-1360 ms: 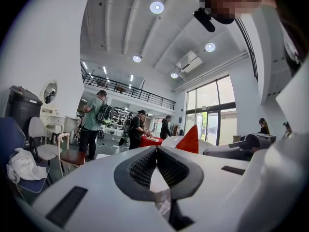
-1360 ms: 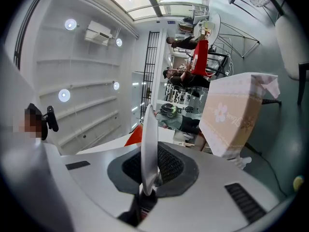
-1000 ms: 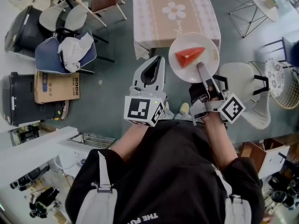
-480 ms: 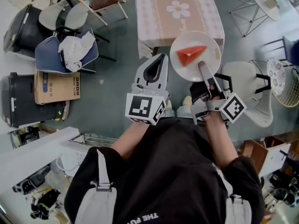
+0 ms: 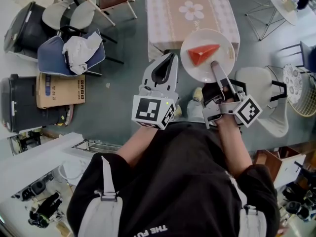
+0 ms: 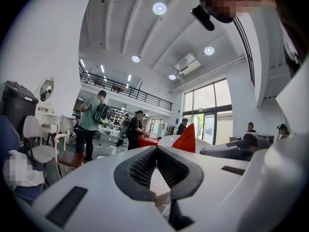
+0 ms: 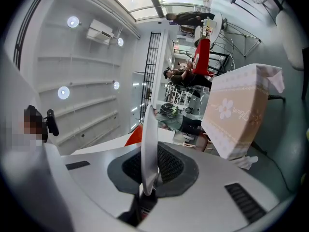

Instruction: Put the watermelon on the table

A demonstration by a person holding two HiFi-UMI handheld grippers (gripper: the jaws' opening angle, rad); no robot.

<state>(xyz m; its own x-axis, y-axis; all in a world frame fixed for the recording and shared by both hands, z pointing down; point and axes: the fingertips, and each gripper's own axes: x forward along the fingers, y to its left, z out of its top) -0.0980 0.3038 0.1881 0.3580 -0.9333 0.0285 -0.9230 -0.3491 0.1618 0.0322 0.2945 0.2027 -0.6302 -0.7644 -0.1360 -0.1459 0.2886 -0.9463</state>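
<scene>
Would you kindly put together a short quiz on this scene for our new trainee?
1. True or false: the watermelon slice lies on a white plate.
2. The right tool is: A) open above the plate; B) shut on the plate's rim; C) pinching the slice itself.
3. Fill in: on the table, the pink cloth bears a white ____ print.

Key: 1 true; 2 B; 3 flower.

red watermelon wedge (image 5: 201, 55) lies flat on white plate (image 5: 226, 42)
</scene>
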